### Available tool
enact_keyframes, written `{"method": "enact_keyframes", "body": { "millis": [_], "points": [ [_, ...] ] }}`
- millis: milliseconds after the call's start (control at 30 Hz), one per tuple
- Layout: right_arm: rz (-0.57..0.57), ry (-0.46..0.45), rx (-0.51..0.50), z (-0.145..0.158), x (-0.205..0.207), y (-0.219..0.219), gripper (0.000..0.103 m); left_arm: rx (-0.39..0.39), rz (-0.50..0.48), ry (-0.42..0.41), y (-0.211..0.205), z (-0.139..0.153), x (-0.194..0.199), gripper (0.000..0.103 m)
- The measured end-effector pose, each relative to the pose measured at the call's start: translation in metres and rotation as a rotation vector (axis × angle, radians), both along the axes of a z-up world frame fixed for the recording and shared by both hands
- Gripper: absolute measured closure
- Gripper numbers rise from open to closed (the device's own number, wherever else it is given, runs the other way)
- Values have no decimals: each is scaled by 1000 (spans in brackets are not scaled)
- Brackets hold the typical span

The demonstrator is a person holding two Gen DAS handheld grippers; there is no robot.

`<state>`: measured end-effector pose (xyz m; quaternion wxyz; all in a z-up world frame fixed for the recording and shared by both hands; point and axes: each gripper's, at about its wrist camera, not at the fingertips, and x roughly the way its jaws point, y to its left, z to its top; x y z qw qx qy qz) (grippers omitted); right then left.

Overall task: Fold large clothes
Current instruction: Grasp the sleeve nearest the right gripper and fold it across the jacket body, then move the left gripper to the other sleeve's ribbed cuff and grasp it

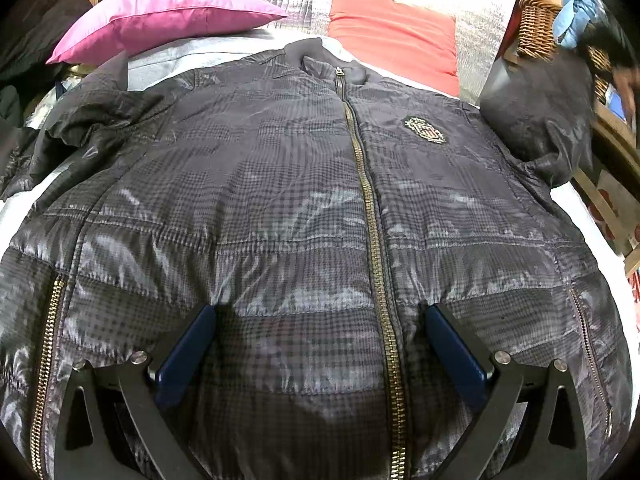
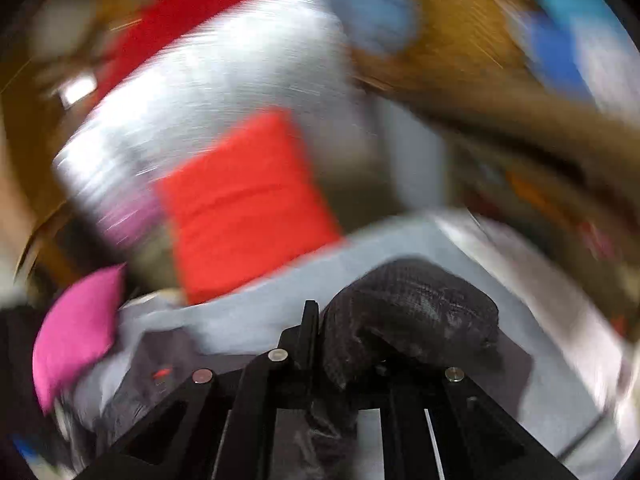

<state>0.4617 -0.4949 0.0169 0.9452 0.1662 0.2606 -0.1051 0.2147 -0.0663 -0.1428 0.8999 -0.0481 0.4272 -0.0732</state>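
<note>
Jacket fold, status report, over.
Left gripper open over jacket, zipped, front up on bed. Right gripper shut on sleeve, view blurred. Pink pillow beyond collar.

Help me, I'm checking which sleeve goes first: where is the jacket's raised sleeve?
In the left wrist view the sleeve is lifted at the jacket's upper right, beside the wicker basket; the right gripper holds it.

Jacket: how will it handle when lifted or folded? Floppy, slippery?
The jacket is quilted and puffy, so it probably folds softly but springs back. Its shell looks shiny, so layers may slide. The sleeve bunches in the right gripper, which suggests limp, light fabric. The left gripper is open above the hem.
</note>
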Motion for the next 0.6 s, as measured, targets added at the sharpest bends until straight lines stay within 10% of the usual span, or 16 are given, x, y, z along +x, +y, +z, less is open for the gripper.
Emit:
{"method": "enact_keyframes", "body": {
  "millis": [200, 233, 267, 300, 600],
  "points": [
    [444, 25, -386, -20, -8, 211, 89, -13, 0, 4, 1, 1, 0, 0],
    [501, 61, -383, -43, -10, 232, 74, -15, 0, 4, 1, 1, 1, 0],
    [548, 109, -362, -62, -11, 246, 27, -16, -1, 4, 1, 1, 1, 0],
    [583, 173, -322, -85, -11, 256, 9, -17, -1, 4, 1, 1, 1, 0],
    [459, 151, 135, -129, -72, 187, 6, -10, 0, 7, 1, 0, 1, 0]
  ]
}}
